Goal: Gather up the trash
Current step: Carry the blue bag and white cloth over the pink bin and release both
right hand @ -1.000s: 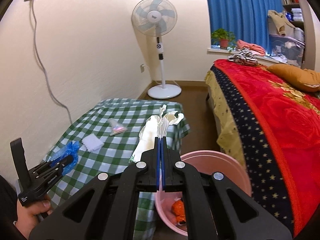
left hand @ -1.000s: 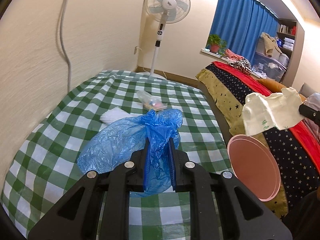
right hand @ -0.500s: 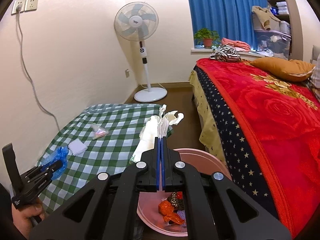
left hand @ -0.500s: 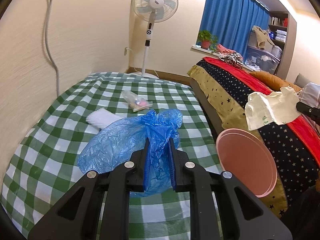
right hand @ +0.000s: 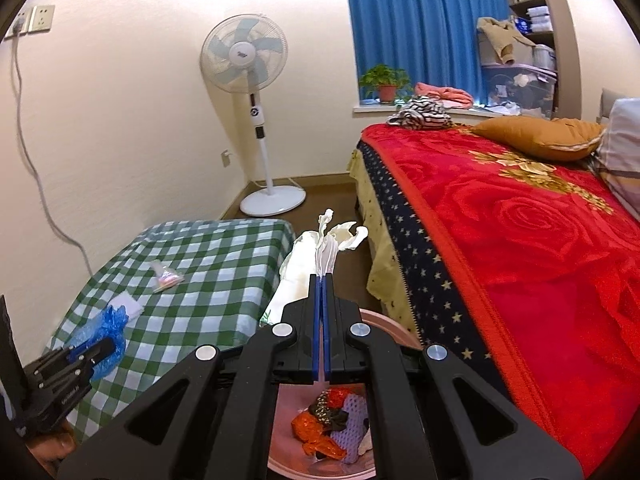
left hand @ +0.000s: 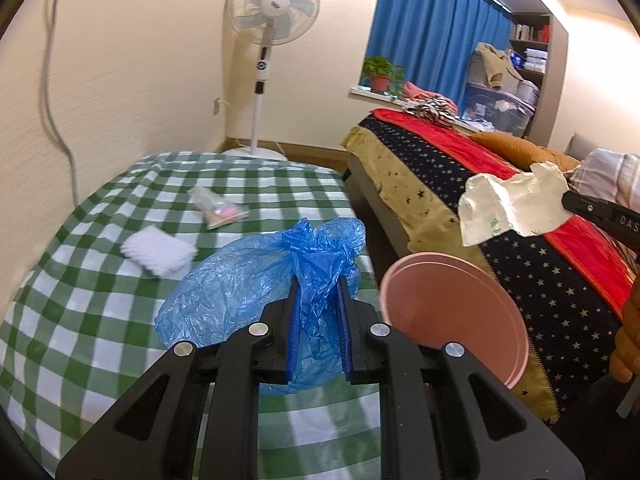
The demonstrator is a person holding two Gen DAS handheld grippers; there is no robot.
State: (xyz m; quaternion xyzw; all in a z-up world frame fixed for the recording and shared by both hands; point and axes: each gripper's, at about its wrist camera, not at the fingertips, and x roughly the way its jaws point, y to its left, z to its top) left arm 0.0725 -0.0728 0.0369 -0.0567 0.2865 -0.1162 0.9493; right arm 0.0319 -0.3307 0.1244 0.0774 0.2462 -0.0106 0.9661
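Blue crinkled plastic bag (left hand: 256, 280) is clenched between the pads of the left gripper (left hand: 318, 300), over the green-and-white checked table cover (left hand: 80, 280). A white folded tissue (left hand: 158, 250) and a small clear packet (left hand: 216, 210) lie on that cover, uncollected. To the right, the round pink plastic bin (left hand: 452, 316) stands beside the table, with some trash inside. The right gripper (right hand: 323, 280) pinches a white crumpled plastic bag (right hand: 308, 256) above it. Both pieces are being carried to the bin, I think; next each must come over the rim, then be let go.
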